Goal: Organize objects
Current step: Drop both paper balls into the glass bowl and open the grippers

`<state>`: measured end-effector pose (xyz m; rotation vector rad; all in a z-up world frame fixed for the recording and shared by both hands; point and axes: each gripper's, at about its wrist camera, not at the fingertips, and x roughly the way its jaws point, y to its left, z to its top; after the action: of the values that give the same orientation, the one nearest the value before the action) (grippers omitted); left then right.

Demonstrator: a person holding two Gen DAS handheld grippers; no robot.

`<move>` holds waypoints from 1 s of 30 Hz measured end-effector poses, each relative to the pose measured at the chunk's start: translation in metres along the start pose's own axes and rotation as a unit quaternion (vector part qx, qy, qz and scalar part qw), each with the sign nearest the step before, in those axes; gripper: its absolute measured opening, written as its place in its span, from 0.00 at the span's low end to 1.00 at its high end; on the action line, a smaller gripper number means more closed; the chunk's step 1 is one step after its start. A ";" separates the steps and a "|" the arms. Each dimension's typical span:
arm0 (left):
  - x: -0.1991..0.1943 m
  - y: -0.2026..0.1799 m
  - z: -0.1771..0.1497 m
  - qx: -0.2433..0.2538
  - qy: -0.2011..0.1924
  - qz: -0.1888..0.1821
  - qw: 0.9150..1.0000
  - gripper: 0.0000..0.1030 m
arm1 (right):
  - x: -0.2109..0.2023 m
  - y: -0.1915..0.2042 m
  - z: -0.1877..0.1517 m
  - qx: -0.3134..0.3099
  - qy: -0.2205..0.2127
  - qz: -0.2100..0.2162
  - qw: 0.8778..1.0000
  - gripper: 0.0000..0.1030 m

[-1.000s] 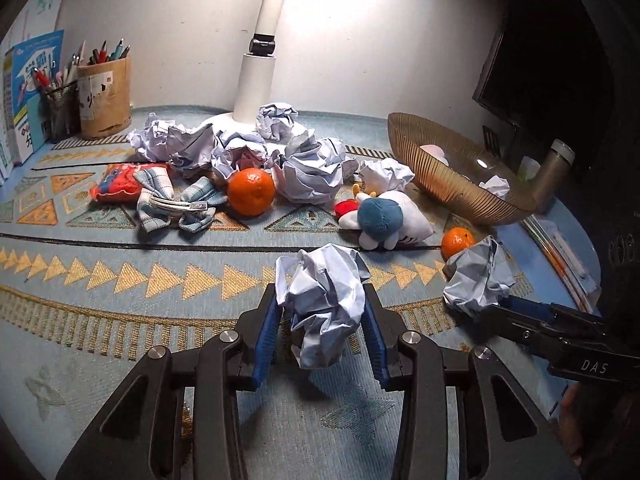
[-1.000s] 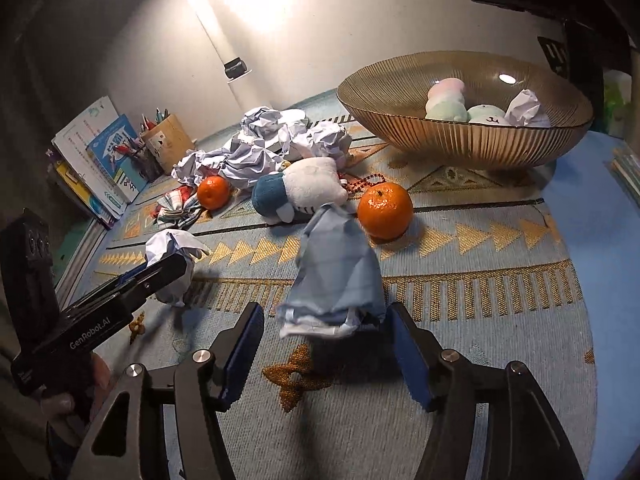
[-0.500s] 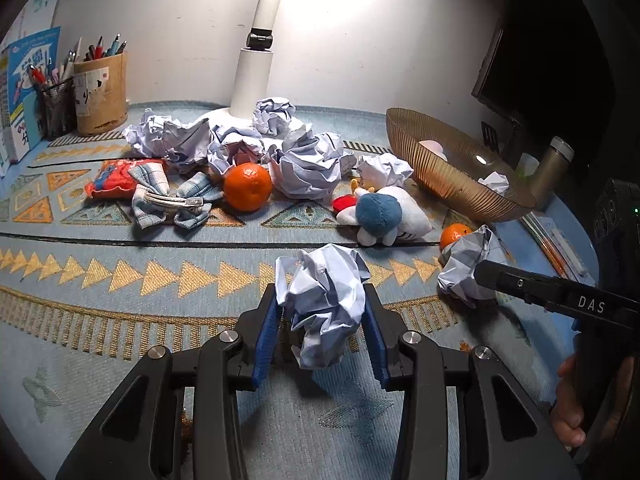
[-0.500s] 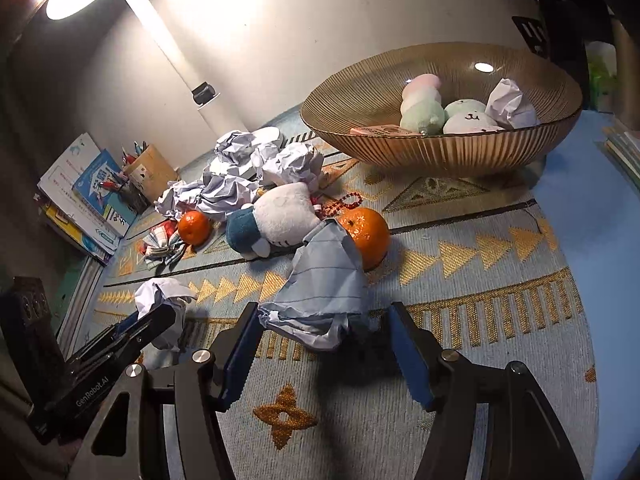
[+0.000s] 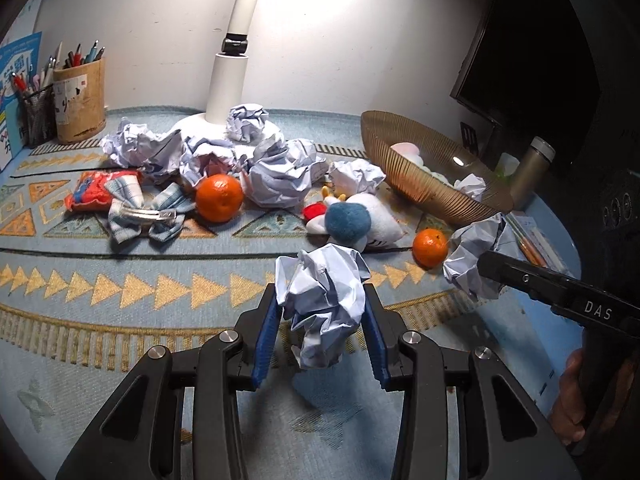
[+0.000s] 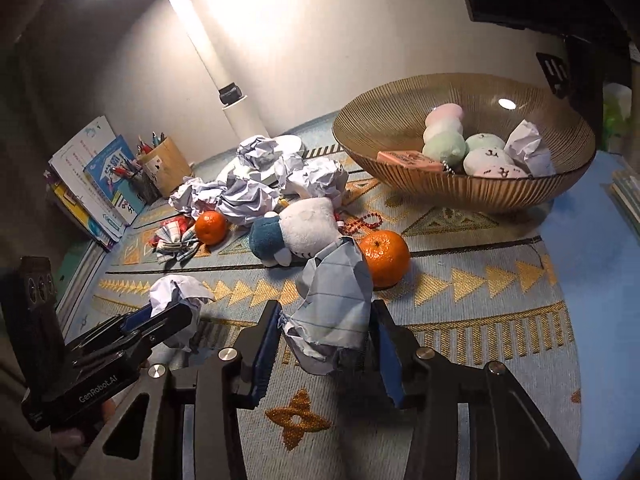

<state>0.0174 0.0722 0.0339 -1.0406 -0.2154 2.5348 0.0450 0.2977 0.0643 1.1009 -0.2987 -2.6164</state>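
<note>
My left gripper (image 5: 322,304) is shut on a crumpled white paper ball (image 5: 326,292), held just above the patterned mat. My right gripper (image 6: 326,320) has its jaws closing on a second crumpled, lined paper (image 6: 336,300), and both blue pads touch its sides. In the left wrist view that paper (image 5: 474,252) hangs at the right, beside a small orange (image 5: 429,247). In the right wrist view the left gripper's paper ball (image 6: 176,296) shows at lower left. A brown ribbed bowl (image 6: 460,194) stands at the back right with soft toys and a paper ball inside.
A pile of crumpled papers (image 5: 276,176), a larger orange (image 5: 219,198), a blue-and-white plush (image 5: 356,220), a checked bow clip (image 5: 144,212) and a red packet (image 5: 90,194) lie mid-mat. A lamp post (image 5: 232,72), pen holder (image 5: 80,100), books (image 6: 92,184) and bottle (image 5: 532,168) line the edges.
The right gripper's jaws have narrowed onto the lined paper and it has risen slightly. The left gripper has kept still with its paper ball.
</note>
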 end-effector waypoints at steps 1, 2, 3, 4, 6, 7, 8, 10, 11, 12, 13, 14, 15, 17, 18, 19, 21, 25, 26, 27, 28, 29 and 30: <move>0.000 -0.007 0.011 0.003 -0.002 -0.010 1.000 0.36 | -0.012 -0.002 0.007 -0.004 -0.016 -0.006 1.000 0.42; -0.001 -0.015 0.023 0.008 -0.007 -0.023 1.000 0.36 | -0.022 -0.005 0.016 -0.004 -0.032 -0.012 0.999 0.42; 0.000 -0.025 0.037 0.016 -0.013 -0.034 0.999 0.36 | -0.032 -0.010 0.027 -0.002 -0.048 -0.017 0.999 0.43; 0.003 -0.036 0.051 0.027 -0.018 -0.040 0.999 0.36 | -0.039 -0.016 0.039 0.003 -0.063 -0.025 0.998 0.43; 0.015 -0.060 0.081 0.049 -0.021 -0.051 0.997 0.36 | -0.046 -0.033 0.062 0.019 -0.085 -0.047 0.995 0.43; 0.024 -0.070 0.095 0.058 -0.022 -0.060 0.996 0.36 | -0.045 -0.043 0.074 0.033 -0.090 -0.059 0.994 0.43; 0.034 -0.078 0.109 0.065 -0.024 -0.063 0.996 0.36 | -0.042 -0.054 0.085 0.049 -0.091 -0.067 0.992 0.43; 0.058 -0.090 0.133 0.067 -0.017 -0.058 0.996 0.36 | -0.034 -0.075 0.099 0.080 -0.087 -0.059 0.991 0.44; 0.071 -0.094 0.142 0.066 -0.012 -0.063 0.996 0.36 | -0.028 -0.083 0.104 0.091 -0.083 -0.053 0.991 0.44; 0.082 -0.098 0.149 0.068 -0.007 -0.067 0.995 0.36 | -0.023 -0.088 0.108 0.096 -0.080 -0.049 0.991 0.44; 0.092 -0.102 0.154 0.071 -0.001 -0.069 0.995 0.36 | -0.018 -0.092 0.111 0.098 -0.077 -0.050 0.991 0.44; 0.101 -0.105 0.157 0.075 0.004 -0.076 0.994 0.36 | -0.013 -0.095 0.112 0.101 -0.073 -0.051 0.991 0.44; 0.109 -0.107 0.158 0.078 0.009 -0.085 0.993 0.38 | -0.008 -0.098 0.114 0.103 -0.070 -0.051 0.991 0.45; 0.120 -0.108 0.159 0.075 0.009 -0.081 0.994 0.46 | 0.002 -0.103 0.114 0.105 -0.064 -0.045 0.991 0.49; 0.125 -0.107 0.159 0.071 0.011 -0.071 0.995 0.56 | 0.008 -0.105 0.115 0.105 -0.057 -0.042 0.992 0.52; 0.129 -0.104 0.159 0.062 0.017 -0.067 0.996 0.73 | 0.013 -0.108 0.115 0.105 -0.051 -0.039 0.992 0.54; 0.131 -0.096 0.158 0.040 0.020 -0.076 0.996 0.76 | 0.019 -0.112 0.112 0.108 -0.039 -0.041 0.993 0.54; 0.114 -0.082 0.151 0.030 0.015 -0.081 0.996 0.76 | 0.007 -0.114 0.099 0.109 -0.046 -0.042 0.992 0.54; 0.107 -0.079 0.148 0.028 0.012 -0.081 0.996 0.76 | 0.002 -0.112 0.096 0.105 -0.049 -0.042 0.992 0.54; 0.098 -0.075 0.145 0.026 0.009 -0.080 0.996 0.76 | -0.002 -0.109 0.093 0.102 -0.053 -0.044 0.992 0.54; 0.089 -0.072 0.142 0.023 0.003 -0.081 0.996 0.76 | -0.007 -0.106 0.091 0.098 -0.055 -0.048 0.992 0.54; 0.077 -0.067 0.138 0.021 -0.004 -0.079 0.997 0.76 | -0.011 -0.102 0.089 0.092 -0.059 -0.052 0.993 0.54; 0.064 -0.063 0.133 0.020 -0.013 -0.075 0.997 0.76 | -0.015 -0.098 0.089 0.088 -0.062 -0.055 0.993 0.54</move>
<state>-0.0992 0.1565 0.1054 -0.9411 -0.2399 2.4081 -0.0266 0.4016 0.1061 1.0368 -0.5171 -2.8075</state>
